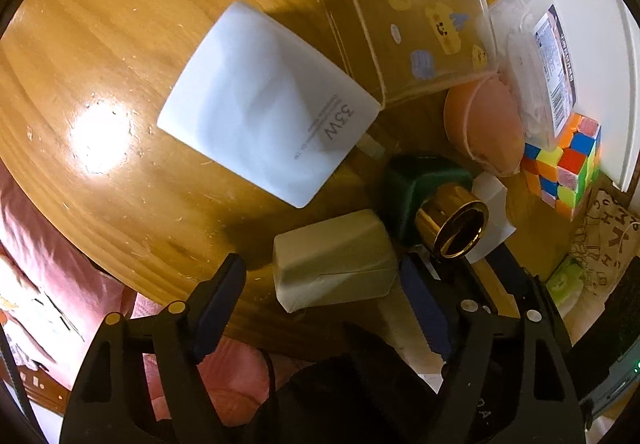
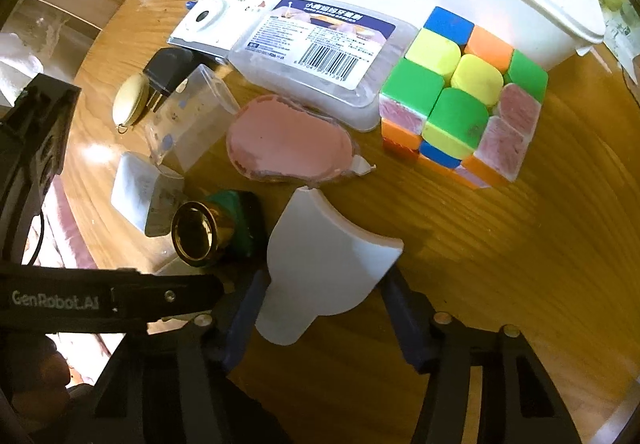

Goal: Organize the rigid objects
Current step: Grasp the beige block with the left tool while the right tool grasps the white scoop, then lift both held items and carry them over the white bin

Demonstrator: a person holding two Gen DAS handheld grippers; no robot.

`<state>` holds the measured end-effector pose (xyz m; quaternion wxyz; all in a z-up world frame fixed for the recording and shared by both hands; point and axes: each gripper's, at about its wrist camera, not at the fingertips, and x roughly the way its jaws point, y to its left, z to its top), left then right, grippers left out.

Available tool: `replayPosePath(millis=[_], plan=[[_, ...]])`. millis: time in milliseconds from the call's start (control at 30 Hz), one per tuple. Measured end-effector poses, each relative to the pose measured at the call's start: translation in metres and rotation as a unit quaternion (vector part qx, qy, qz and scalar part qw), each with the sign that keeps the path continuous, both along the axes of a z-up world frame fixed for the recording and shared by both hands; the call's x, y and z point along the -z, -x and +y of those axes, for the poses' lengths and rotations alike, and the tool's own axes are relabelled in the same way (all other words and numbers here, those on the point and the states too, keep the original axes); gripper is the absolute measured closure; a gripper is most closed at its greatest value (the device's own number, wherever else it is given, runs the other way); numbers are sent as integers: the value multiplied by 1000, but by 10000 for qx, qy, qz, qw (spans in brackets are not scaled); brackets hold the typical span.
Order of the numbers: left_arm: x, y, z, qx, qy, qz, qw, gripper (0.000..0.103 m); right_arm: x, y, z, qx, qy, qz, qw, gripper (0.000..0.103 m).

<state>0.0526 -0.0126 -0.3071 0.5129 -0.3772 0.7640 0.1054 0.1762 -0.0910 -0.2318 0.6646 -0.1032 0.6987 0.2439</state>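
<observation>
A: We start with the white curved piece. It lies flat on the wooden surface, just on the near side of the puzzle cube, our landmark. We judge it light, stiff plastic with smooth faces, so it may slip; the narrow lower neck looks like the best place to pinch.

B: And our right gripper is right there. Its fingers stand either side of that neck, narrowed to about its width. The left one seems to touch the edge; whether the right one presses too, we cannot tell.

A: Then the pale block. From the cube it sits well off to the left in the left wrist view, past the green bottle with the gold cap. We take it for a rigid, fairly light, matt-sided thing, easy to grip across its short sides.

B: Our left gripper brackets it with the fingers fairly wide. There is a clear gap on the left side, so nothing is held yet.

A: Further out from the cube lie the pink pad, the labelled clear box and the white charger.

B: The gold cap looks slippery; we would avoid brushing it.
</observation>
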Motion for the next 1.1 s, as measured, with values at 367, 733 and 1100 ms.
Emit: replayPosePath(millis=[367,733,1100], plan=[[-15,-18,-15,-65,-116,118,9998,35,-3,10,-25,198,-160,70,9997,49],[-12,-2,-2,-115,-98,148,9998,35,-1,27,-55,406,-145,84,9990,49],[-63,5,8,322,-430,-439,9976,35,-26,59,-80,649,-359,-211,9970,49]])
